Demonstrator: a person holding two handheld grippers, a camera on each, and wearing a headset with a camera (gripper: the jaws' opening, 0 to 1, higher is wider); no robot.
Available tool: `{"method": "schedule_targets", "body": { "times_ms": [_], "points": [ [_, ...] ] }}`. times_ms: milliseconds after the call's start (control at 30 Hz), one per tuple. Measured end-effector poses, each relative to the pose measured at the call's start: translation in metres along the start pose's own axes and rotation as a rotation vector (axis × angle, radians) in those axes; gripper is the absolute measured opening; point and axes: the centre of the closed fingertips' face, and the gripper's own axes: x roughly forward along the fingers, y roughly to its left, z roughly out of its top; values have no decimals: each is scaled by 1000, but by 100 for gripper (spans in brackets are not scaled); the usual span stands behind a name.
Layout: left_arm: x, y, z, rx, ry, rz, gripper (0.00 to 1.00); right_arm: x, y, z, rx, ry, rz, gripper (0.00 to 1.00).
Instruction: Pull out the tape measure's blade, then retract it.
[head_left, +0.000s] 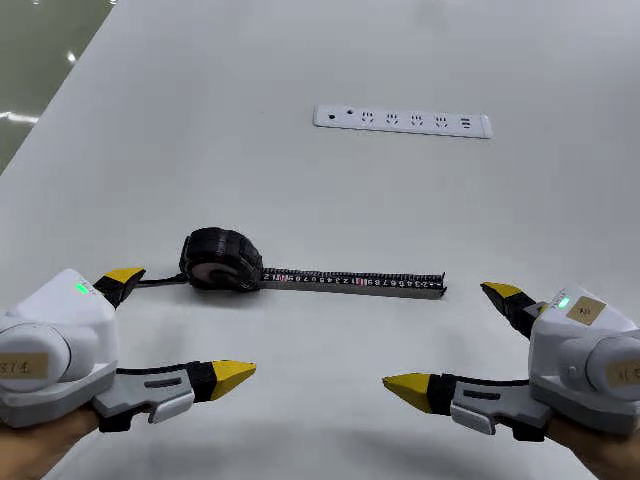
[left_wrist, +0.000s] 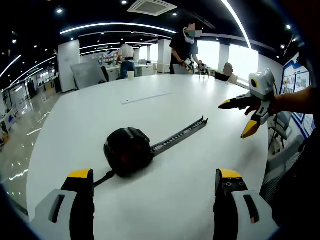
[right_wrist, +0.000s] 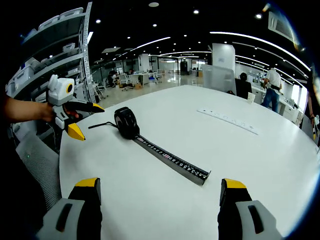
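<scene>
One tape measure, blade drawn out, ahead of both jaw pairs. Left gripper, right gripper: jaws spread, empty. One power strip beyond.

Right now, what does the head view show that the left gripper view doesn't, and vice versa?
Head view: the white housing of the left gripper, with a green light, and readable numbers on the blade. Left gripper view: the room beyond the table, with ceiling lights and people standing. Both: the black tape measure, its blade pulled out, the white power strip and the open right gripper.
</scene>
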Motion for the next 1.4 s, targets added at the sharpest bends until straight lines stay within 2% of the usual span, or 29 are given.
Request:
{"method": "schedule_targets", "body": {
  "times_ms": [100, 233, 300, 467, 600, 700, 1000, 1400],
  "points": [
    [-1, -3, 3, -11, -11, 19, 99, -1, 5, 0, 19, -10, -10, 99],
    [-1, -7, 3, -17, -4, 33, 99, -2, 6, 1, 57, -13, -31, 99],
    [0, -9, 1, -32, 9, 35, 99, -2, 8, 2, 71, -17, -37, 99],
    [-1, -12, 4, -68, 1, 62, 99, -2, 11, 4, 77, -11, -60, 99],
    [-4, -14, 8, -101, -13, 85, 99, -3, 13, 7, 111, -25, -74, 99],
    [-5, -16, 7, -112, -7, 94, 99, -4, 15, 8, 118, -25, -81, 99],
    [-9, -10, 10, -121, 3, 137, 99, -5, 20, 11, 128, -30, -82, 99],
    [-13, -12, 7, -138, 19, 159, 97, -6, 24, 14, 124, -26, -81, 99]
  ]
}}
